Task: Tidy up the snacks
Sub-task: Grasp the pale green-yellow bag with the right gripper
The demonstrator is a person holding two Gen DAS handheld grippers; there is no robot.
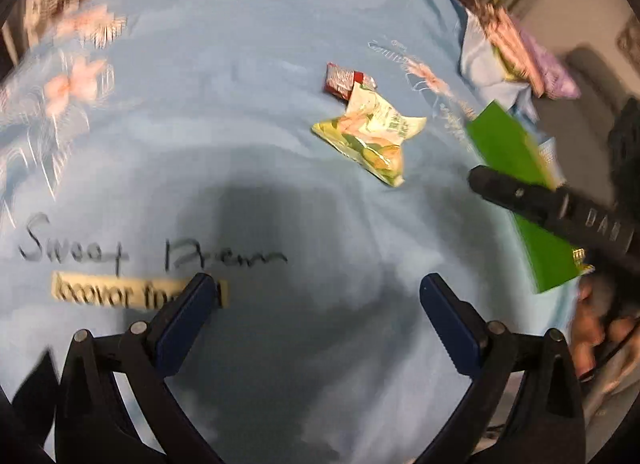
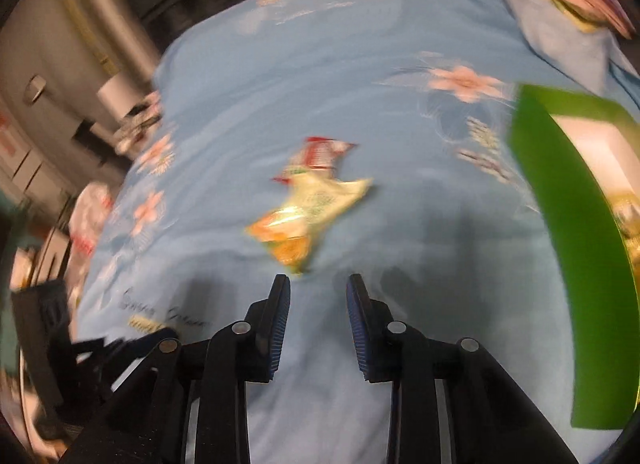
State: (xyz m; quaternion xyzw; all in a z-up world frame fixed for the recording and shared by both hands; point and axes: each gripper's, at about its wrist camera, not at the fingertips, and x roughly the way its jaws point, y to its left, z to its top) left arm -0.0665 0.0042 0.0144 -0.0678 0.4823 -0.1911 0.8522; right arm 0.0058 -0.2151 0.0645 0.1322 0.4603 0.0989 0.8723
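- The yellow-green snack bag (image 2: 308, 215) lay crumpled on the blue bed sheet (image 1: 224, 111), touching a small red packet (image 2: 320, 153) just beyond it, with the green box (image 2: 568, 248) off to the right.
- My right gripper (image 2: 318, 284) hung near the bag's closest corner, jaws parted and holding nothing.
- My left gripper (image 1: 318, 292) stood wide apart and empty over bare sheet.
- I judged the bag light, soft, crinkly and slippery, its contents probably crushable, so I would pinch a flat sealed edge, not the puffed middle.
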